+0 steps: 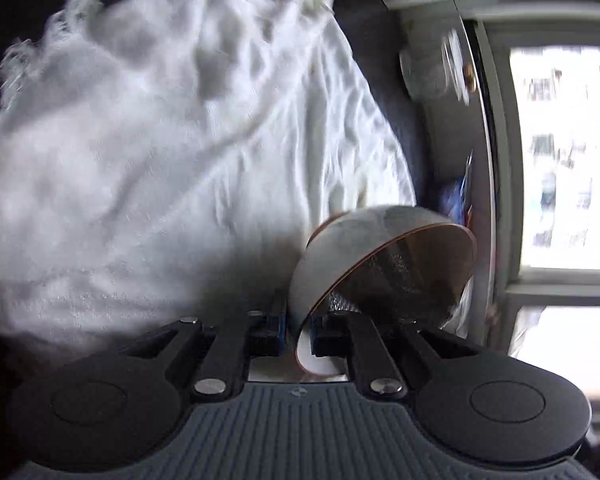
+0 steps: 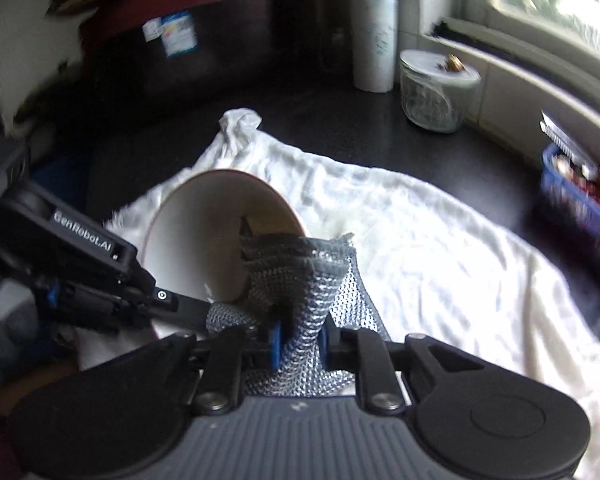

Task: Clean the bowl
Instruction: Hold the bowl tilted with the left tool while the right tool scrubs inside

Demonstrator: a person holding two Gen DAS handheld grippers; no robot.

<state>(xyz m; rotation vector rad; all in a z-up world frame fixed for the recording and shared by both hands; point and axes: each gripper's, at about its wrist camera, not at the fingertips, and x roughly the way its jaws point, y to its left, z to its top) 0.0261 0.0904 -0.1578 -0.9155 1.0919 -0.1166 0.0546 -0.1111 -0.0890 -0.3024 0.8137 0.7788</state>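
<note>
A dark table is carrying a white towel spread wide, giving soft room below; a glass jar, a paper roll and a blue basket are crowding the window side. The bowl is hanging tilted above the towel, its rim pinched by the left tongs. It looks rigid, glazed, likely slippery and breakable, so the rim grip seems best kept firm. The right tongs are clamping a limp chain-mesh scrubber, which is pressing at the bowl's inner edge.
</note>
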